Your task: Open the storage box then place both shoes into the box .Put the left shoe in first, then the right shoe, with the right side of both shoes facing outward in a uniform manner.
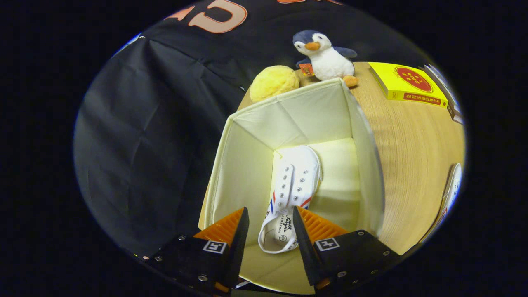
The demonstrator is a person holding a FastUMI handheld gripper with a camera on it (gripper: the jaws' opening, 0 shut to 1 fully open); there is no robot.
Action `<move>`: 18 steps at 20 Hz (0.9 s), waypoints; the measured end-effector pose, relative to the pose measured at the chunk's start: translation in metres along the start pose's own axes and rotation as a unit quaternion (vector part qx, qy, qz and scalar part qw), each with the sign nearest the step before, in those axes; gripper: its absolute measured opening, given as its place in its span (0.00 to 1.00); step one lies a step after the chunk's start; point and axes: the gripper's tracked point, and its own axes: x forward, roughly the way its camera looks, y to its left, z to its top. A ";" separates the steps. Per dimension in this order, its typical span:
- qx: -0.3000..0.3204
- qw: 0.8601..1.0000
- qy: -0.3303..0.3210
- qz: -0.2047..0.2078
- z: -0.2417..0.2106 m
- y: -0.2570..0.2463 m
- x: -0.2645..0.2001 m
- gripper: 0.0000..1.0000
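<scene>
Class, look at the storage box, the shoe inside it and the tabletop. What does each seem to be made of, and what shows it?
Storage box: probably fabric over stiff panels, matte cream; fold creases show.
Shoe: likely white canvas, with metal-looking eyelets, lying on the box floor between the open fingers of the gripper.
Table: wood or wood-look laminate, smooth, with grain lines.

shoe (293,185) in box (247,165) | penguin (326,55), ball (274,82) behind box

Wooden table (412,165). On its far part: plush penguin (326,55), upright, with an orange tag; round yellow textured ball (273,81) just beside the penguin; yellow book (406,84) with a red circle, lying flat, apart from the penguin.
</scene>
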 end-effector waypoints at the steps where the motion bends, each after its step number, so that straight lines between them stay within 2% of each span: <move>1: -0.005 1.000 -0.012 0.009 0.003 0.003 -0.012 0.68; 2: -0.013 1.000 -0.025 0.012 0.005 0.003 -0.024 0.71; 5: -0.037 0.997 -0.065 -0.012 0.012 -0.018 -0.060 0.86; 8: -0.023 0.995 -0.095 -0.026 0.016 -0.041 -0.093 0.88; 13: 0.010 0.987 -0.128 -0.098 0.008 -0.127 -0.136 0.93; 18: 0.030 0.972 -0.115 -0.205 -0.033 -0.224 -0.167 0.94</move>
